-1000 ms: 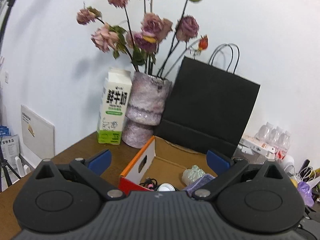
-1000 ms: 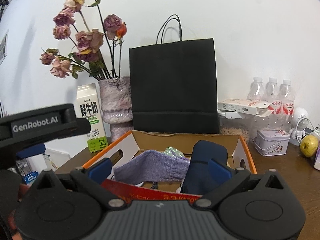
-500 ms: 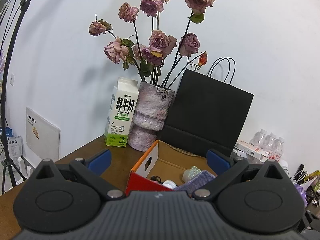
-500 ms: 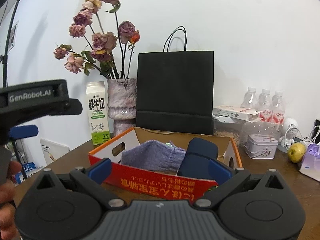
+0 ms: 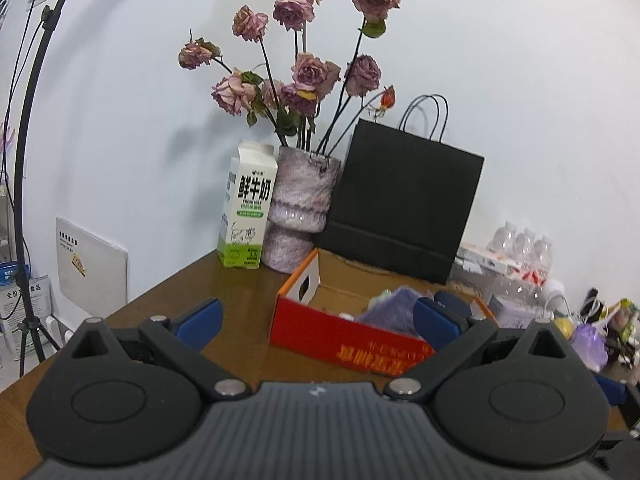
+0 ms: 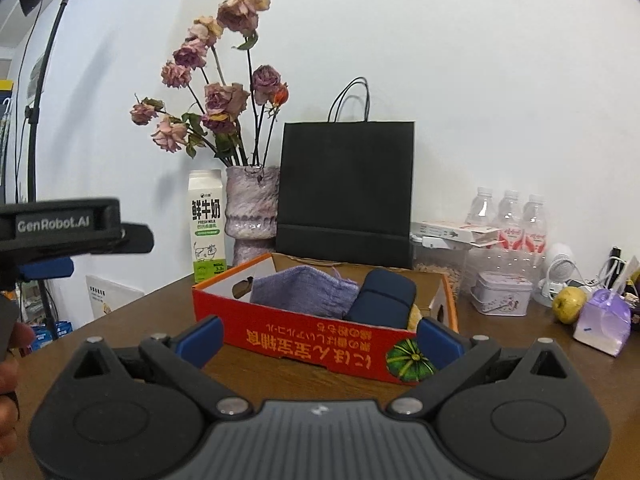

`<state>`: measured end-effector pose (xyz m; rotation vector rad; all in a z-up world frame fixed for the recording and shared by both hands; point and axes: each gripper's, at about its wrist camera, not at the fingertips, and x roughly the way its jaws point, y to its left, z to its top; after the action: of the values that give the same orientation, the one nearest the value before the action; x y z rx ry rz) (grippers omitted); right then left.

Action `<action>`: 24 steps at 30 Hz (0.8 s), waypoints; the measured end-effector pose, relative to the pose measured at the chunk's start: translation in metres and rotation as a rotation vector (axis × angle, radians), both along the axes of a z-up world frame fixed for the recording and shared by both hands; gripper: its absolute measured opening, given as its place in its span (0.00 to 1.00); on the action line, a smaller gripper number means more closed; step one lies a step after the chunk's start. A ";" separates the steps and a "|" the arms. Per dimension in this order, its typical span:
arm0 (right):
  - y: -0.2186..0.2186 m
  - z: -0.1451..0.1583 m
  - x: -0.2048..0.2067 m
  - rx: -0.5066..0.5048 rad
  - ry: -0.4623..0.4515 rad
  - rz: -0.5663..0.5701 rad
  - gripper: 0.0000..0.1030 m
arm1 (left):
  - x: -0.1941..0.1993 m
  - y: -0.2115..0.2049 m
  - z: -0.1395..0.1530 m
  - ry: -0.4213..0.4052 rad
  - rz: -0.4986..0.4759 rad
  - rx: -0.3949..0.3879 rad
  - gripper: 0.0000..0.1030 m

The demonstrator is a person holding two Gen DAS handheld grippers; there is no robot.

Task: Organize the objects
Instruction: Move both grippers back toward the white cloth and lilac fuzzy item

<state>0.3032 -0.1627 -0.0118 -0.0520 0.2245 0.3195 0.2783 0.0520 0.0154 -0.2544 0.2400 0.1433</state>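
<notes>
A red and orange cardboard box (image 6: 320, 340) stands on the brown table (image 6: 140, 320). It holds a purple knitted pouch (image 6: 304, 290), a dark blue case (image 6: 382, 296) and small items. The box also shows in the left wrist view (image 5: 344, 342), with the pouch (image 5: 390, 310) in it. My left gripper (image 5: 316, 320) is open and empty, a little in front of the box. My right gripper (image 6: 320, 334) is open and empty, held before the box's front wall. The left gripper's body shows at the left edge of the right wrist view (image 6: 60, 226).
Behind the box stand a milk carton (image 6: 206, 226), a vase of dried roses (image 6: 250, 212) and a black paper bag (image 6: 346, 192). To the right are water bottles (image 6: 508, 216), a small tin (image 6: 502, 292), an apple (image 6: 568, 304) and a purple packet (image 6: 604, 318).
Both grippers have pulled back and away from the box, which now looks smaller and farther off. Both stay open and empty.
</notes>
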 end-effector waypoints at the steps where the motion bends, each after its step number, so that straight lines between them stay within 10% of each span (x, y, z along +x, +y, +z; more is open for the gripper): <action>1: -0.003 -0.001 -0.005 0.001 -0.004 -0.002 1.00 | -0.004 0.000 -0.002 0.006 -0.003 0.004 1.00; 24: -0.073 -0.039 -0.070 -0.106 0.005 -0.028 1.00 | -0.054 0.021 -0.038 0.125 -0.023 0.099 1.00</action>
<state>0.2337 -0.2356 -0.0513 -0.1526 0.2469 0.2795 0.2242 0.0734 -0.0226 -0.1443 0.3592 0.1485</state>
